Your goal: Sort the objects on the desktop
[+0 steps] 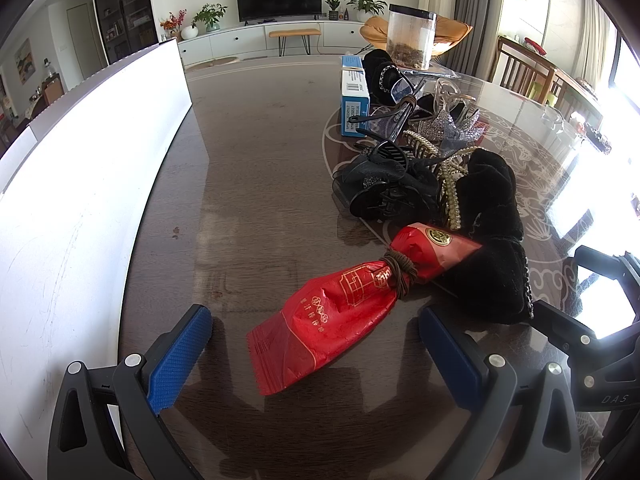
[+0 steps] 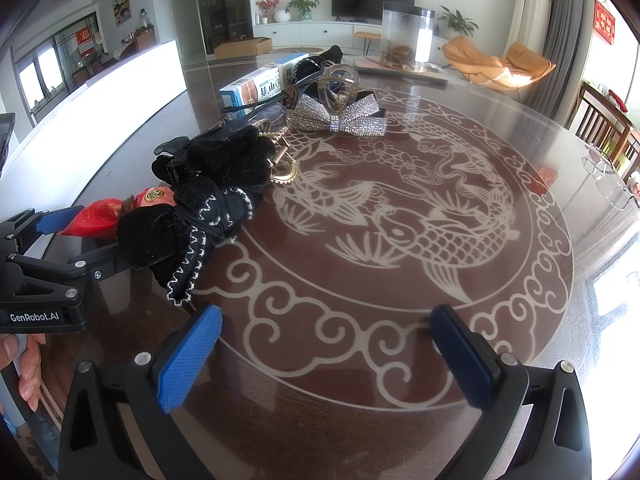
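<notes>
Clutter for sorting lies in a loose row along the left half of the counter (image 2: 400, 360), just short of a white box (image 1: 80, 184) that probably serves as the bin.

Nearest the left gripper (image 1: 316, 356) is one red packet (image 1: 340, 312), cinched in the middle by a brown hair tie (image 1: 400, 274). Its flat end points between the jaws, which stand wide apart and hold nothing; the approach looks lined up for a pinch on that end.

The right gripper (image 2: 326, 356) hangs over bare patterned glass, jaws equally wide and empty, apparently waiting out of the way.

Leaning on the packet's far end is one black velvet bow (image 2: 180, 232); a second velvet piece (image 2: 236, 156) sits behind it. Further along I count:
- one black claw clip (image 1: 376, 184)
- one pearl comb (image 1: 450, 184)
- one rhinestone bow (image 2: 340, 114)
- one pair of glasses (image 1: 400, 96)
- two blue-and-white cartons (image 2: 256, 88)
- one clear jar (image 2: 406, 38)

The heap overlaps, so smaller pieces may be hidden.
</notes>
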The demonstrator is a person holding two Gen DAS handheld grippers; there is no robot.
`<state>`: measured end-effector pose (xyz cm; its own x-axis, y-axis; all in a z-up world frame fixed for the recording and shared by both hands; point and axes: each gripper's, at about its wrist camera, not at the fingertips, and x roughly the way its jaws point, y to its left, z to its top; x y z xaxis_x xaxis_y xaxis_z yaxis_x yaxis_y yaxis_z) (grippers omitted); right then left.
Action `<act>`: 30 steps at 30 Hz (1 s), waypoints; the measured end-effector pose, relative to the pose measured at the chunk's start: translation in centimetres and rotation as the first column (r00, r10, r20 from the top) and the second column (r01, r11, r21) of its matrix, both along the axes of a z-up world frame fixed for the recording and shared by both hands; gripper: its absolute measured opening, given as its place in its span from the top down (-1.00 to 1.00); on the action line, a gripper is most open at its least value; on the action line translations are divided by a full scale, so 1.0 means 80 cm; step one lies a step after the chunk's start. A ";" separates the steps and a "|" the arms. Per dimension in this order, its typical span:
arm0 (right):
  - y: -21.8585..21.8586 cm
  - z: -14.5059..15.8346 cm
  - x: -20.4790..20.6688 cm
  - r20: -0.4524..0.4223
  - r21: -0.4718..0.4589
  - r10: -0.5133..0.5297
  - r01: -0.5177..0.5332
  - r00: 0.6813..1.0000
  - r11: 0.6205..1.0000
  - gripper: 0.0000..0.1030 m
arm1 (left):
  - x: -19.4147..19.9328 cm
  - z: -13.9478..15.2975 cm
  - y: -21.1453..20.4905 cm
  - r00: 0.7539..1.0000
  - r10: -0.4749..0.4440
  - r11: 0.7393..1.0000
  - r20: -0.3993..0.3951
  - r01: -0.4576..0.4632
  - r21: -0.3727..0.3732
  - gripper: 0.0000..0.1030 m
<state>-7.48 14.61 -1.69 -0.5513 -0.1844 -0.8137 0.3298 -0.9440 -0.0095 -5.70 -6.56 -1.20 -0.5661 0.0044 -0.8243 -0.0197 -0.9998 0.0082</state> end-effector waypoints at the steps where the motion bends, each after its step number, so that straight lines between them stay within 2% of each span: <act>1: 0.000 0.000 0.000 0.000 0.000 0.000 0.000 1.000 1.000 -1.00 | 0.000 0.000 0.000 1.000 0.000 1.000 0.000 0.000 0.000 -1.00; 24: 0.000 0.000 0.000 0.000 0.000 0.000 0.000 1.000 1.000 -1.00 | 0.001 0.000 -0.001 1.000 -0.003 1.000 -0.001 0.003 0.003 -1.00; 28: 0.000 0.000 -0.001 0.000 0.000 0.000 0.000 1.000 1.000 -1.00 | 0.002 0.002 -0.001 1.000 -0.025 1.000 0.006 0.025 0.002 -1.00; 30: 0.000 -0.001 -0.001 0.000 0.000 -0.001 0.001 1.000 1.000 -1.00 | -0.002 0.003 0.003 0.996 -0.077 0.997 0.034 0.077 0.001 -1.00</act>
